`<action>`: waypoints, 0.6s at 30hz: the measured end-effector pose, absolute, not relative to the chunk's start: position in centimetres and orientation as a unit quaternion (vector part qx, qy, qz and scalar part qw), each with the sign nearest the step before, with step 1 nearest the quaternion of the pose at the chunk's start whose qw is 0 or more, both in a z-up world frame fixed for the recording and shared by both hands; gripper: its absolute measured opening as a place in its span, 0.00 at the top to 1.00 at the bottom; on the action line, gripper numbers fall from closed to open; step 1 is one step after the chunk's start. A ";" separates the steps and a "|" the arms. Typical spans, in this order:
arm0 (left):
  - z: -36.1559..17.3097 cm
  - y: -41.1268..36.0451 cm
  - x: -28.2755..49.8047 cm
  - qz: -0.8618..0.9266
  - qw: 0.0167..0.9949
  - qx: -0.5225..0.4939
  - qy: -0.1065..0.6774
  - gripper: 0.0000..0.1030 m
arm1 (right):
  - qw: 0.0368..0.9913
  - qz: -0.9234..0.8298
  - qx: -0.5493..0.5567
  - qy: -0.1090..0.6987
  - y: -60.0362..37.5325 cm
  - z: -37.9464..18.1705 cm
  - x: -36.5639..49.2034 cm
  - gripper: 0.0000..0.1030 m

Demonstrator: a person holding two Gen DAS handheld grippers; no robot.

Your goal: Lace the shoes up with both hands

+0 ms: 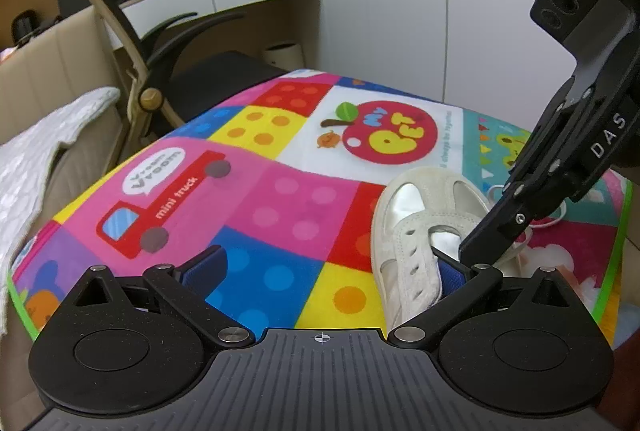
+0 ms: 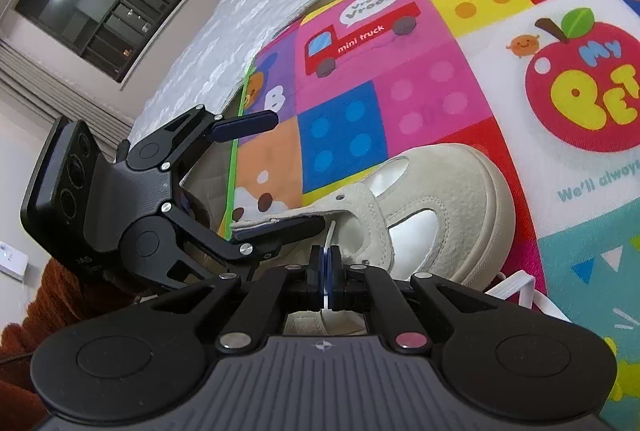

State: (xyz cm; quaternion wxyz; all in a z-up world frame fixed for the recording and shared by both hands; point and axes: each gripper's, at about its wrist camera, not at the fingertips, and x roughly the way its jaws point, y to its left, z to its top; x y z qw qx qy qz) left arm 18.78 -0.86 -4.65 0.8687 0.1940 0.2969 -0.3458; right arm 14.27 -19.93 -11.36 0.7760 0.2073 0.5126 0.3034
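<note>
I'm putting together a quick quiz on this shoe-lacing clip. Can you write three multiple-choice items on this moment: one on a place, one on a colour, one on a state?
1. Where does the shoe lie?
A. on the colourful play mat
B. on the chair seat
C. on the bare floor

2. What colour is the truck printed on the mat?
A. green
B. red
C. black

3. How do the jaws of the right gripper stand?
A. wide open over the shoe's toe
B. shut on nothing
C. shut on the white lace

Answers:
1. A, the shoe rests on the mat's patterned squares in both views.
2. B, the truck marked "mini truck" has a red body.
3. C, the right wrist view shows the blue pads pressed together with the lace running between them.
</note>
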 end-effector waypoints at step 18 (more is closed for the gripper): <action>-4.7 -0.7 18.8 -0.346 0.869 0.187 0.300 0.00 | 0.865 0.296 0.087 0.395 -19.2 -9.0 8.7 0.99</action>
